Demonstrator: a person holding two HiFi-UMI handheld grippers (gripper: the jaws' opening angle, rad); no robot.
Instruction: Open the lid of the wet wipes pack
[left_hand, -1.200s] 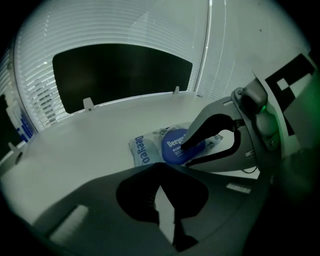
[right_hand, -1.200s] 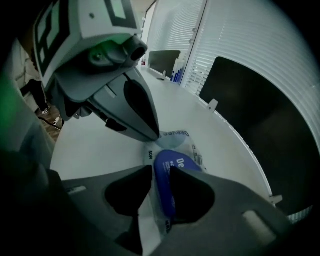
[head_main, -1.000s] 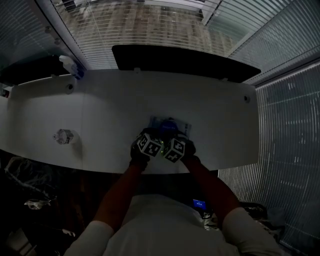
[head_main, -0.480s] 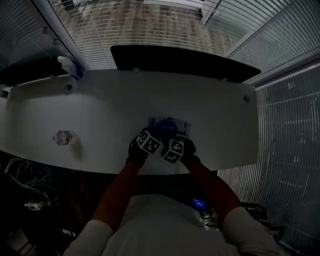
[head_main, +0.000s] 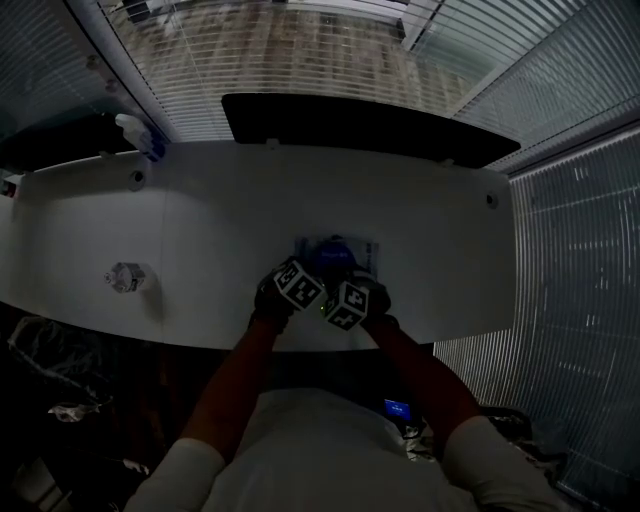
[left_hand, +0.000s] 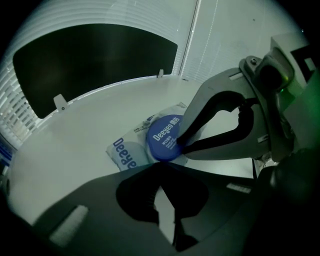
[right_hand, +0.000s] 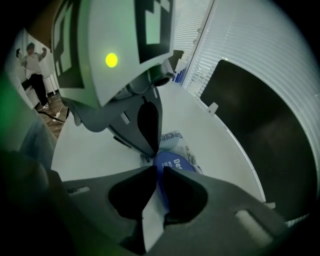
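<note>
Pinching the rim of the blue lid (left_hand: 162, 136) looks like the step in hand. The right gripper (right_hand: 156, 169) has just been closing its fingers, which now stand narrow with the lid's near edge between them and seem to press on it. The wet wipes pack (left_hand: 125, 152) lies flat on the white bench (head_main: 220, 220), towards 6 o'clock near the front edge, with the lid not yet raised. The left gripper (left_hand: 159, 167) has its fingers together with nothing between them. Their tips sit just at the lid's 6 o'clock side; whether they bear on the film I cannot tell.

To do it well, the left tips should hold the soft pack down so it does not rise with the lid. The right should then lift in an arc rather than pull straight up. Where the hinge lies is not clear, so the first pull should be gentle. A thin rim may slip from the fingers.

The two grippers crowd each other, so the left is the one obstacle to the right's swing. A spray bottle (head_main: 140, 133) at 10 o'clock, a small clear crumpled thing (head_main: 128, 272) at 9 o'clock and a dark panel (head_main: 370, 125) along the 12 o'clock edge stand well apart.
</note>
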